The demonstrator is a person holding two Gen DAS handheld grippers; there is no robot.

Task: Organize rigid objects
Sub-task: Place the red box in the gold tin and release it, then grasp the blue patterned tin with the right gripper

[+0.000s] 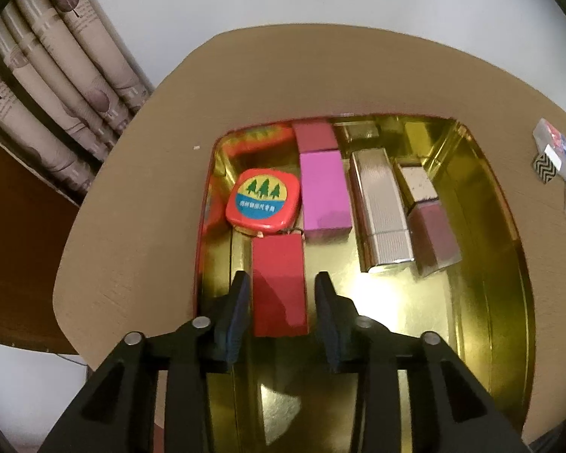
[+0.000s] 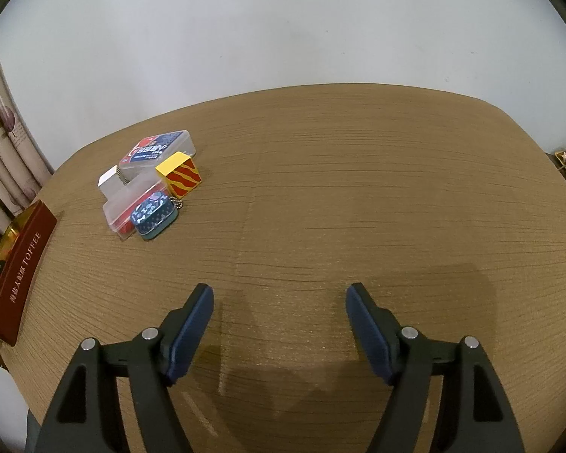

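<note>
A: Closest to the lens, where does the left gripper (image 1: 283, 294) stand?

B: Low inside the gold tin (image 1: 502, 264), with the red block (image 1: 279, 283) lying between its jaws. There is a visible gap on the right side of the block and the left pad sits just beside it, so the pads are not pressing. I read it as let go, resting on the tin floor at the near left.

A: So the step in hand is the drop-off?

B: That is my judgement. Beyond the block lies the red tape measure (image 1: 262, 198) with its tree label, touching or nearly touching the block's far end. To the right of that sits the pink block (image 1: 322, 192) with a dark red block (image 1: 315, 136) behind it, then the silver case (image 1: 381, 211) and the mauve case (image 1: 430, 222) farther right.

A: And the right gripper (image 2: 279, 324)?

B: Jaws wide apart, nothing between them, hovering over bare table (image 2: 358, 188).

A: What is left outside?

B: A cluster at the far left of the right-hand view: the blue patterned tin (image 2: 154, 213) nearest, clear plastic cases (image 2: 158, 151) behind, and the yellow striped cube (image 2: 179, 175) beside them.

A: Next move?

B: Probably lift the left gripper straight up without nudging the red block, then send a gripper to the cluster; the blue tin leans on a clear case, so it needs a clean approach.
</note>
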